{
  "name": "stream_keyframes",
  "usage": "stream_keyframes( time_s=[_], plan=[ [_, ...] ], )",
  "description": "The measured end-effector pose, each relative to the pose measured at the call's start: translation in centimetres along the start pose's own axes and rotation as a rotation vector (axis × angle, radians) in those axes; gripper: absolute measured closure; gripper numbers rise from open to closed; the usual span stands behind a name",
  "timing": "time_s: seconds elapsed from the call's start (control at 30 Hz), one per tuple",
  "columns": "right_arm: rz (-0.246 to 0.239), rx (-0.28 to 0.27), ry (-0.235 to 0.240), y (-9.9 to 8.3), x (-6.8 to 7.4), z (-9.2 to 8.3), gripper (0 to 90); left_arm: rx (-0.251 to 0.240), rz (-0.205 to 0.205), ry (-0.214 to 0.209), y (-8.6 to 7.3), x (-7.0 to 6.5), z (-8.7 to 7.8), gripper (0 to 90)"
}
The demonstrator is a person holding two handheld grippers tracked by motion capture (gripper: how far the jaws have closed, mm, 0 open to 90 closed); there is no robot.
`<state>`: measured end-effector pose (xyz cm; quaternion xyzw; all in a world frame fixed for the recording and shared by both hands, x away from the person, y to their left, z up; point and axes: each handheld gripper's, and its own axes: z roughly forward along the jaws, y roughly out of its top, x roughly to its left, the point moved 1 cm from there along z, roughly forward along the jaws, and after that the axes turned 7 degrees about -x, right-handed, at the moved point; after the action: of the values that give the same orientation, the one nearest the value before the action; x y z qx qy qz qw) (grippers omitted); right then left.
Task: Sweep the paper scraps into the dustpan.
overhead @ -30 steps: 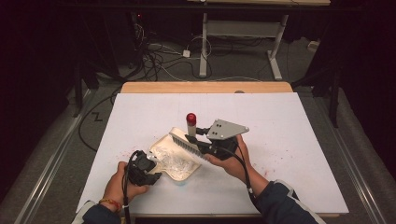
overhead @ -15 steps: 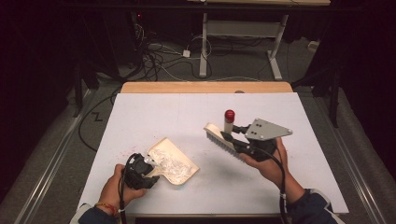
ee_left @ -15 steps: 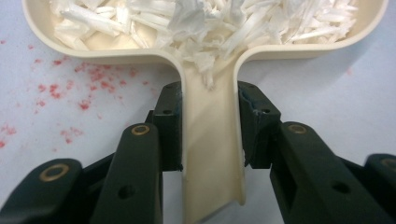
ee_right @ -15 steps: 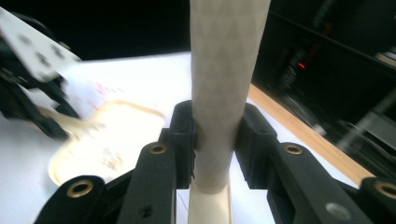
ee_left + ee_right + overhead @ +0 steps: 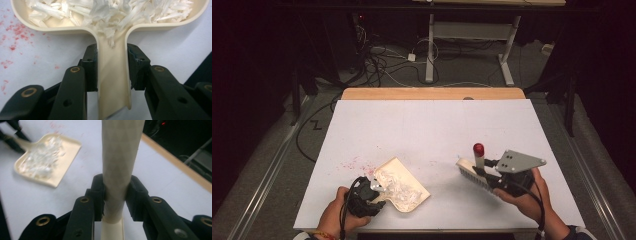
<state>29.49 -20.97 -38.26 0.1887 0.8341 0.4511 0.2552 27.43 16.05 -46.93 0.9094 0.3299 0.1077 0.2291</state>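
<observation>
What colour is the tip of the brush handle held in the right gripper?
Red. The brush handle itself is cream, and its tip shows best in the high view.

Left hand [image 5: 337, 217] at 7 o'clock low on the worktop [image 5: 422, 125], left claw [image 5: 112, 67] clamped on a cream handle [image 5: 113, 82], right hand [image 5: 524, 197] at 4 o'clock, right claw [image 5: 115, 195] clamped on a brush handle [image 5: 120, 157], grey plate [image 5: 518, 161] on top

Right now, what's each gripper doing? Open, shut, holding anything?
Left gripper: shut on the dustpan handle.
Right gripper: shut on the brush handle.
</observation>
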Motion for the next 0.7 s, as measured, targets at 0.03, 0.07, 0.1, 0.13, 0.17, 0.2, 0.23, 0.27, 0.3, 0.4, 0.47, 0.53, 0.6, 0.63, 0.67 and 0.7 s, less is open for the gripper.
stream_keyframes(
  time_s=[0.03, 0.07, 0.1, 0.13, 0.17, 0.2, 0.23, 0.27, 0.3, 0.4, 0.47, 0.53, 0.6, 0.63, 0.67, 0.7],
  plan=[
    [-0.013, 0.011, 0.016, 0.1, 0.7, 0.2, 71.2, 0.001, 0.006, 0.000, 0.0, -0.1, 0.0, 62.7],
    [-0.025, 0.018, 0.027, 0.3, 1.4, 0.4, 71.2, 0.002, 0.011, -0.002, 0.1, -0.2, 0.0, 62.7],
    [-0.045, 0.027, 0.033, 0.5, 2.1, 0.7, 71.2, 0.004, 0.013, -0.001, 0.2, -0.2, 0.0, 62.7],
    [-0.060, 0.032, 0.040, 0.7, 2.7, 0.9, 71.1, 0.006, 0.014, 0.001, 0.2, -0.3, 0.1, 62.7],
    [-0.065, 0.032, 0.050, 0.9, 3.3, 1.1, 71.1, 0.007, 0.017, 0.002, 0.3, -0.3, 0.2, 62.7],
    [-0.064, 0.029, 0.065, 1.1, 3.8, 1.3, 71.2, 0.007, 0.018, 0.002, 0.3, -0.4, 0.2, 62.7],
    [-0.064, 0.027, 0.078, 1.2, 4.2, 1.5, 71.1, 0.009, 0.023, 0.003, 0.4, -0.5, 0.3, 62.7],
    [-0.065, 0.027, 0.094, 1.4, 4.8, 1.8, 71.1, 0.008, 0.025, 0.004, 0.4, -0.6, 0.3, 62.7],
    [-0.066, 0.025, 0.098, 1.6, 5.3, 1.9, 71.1, 0.009, 0.029, 0.003, 0.5, -0.7, 0.3, 62.7],
    [-0.068, 0.010, 0.128, 2.1, 6.2, 2.3, 71.1, 0.007, 0.040, 0.000, 0.6, -1.1, 0.3, 62.6],
    [-0.054, -0.006, 0.146, 2.3, 6.5, 2.6, 71.2, 0.014, 0.048, -0.001, 0.7, -1.2, 0.3, 62.6],
    [-0.033, -0.025, 0.161, 2.5, 6.7, 2.9, 71.1, 0.010, 0.047, -0.006, 0.8, -1.3, 0.5, 62.6],
    [-0.012, -0.044, 0.180, 2.8, 6.7, 3.3, 71.2, 0.006, 0.046, -0.009, 0.9, -1.4, 0.5, 62.7],
    [-0.002, -0.051, 0.198, 3.0, 6.8, 3.5, 71.2, 0.006, 0.048, -0.008, 1.0, -1.5, 0.5, 62.7],
    [0.005, -0.061, 0.210, 3.2, 6.7, 3.5, 71.2, 0.006, 0.048, -0.007, 1.0, -1.5, 0.6, 62.7],
    [0.013, -0.078, 0.221, 3.4, 6.7, 3.5, 71.2, 0.009, 0.049, -0.009, 1.1, -1.4, 0.6, 62.7]
  ],
)
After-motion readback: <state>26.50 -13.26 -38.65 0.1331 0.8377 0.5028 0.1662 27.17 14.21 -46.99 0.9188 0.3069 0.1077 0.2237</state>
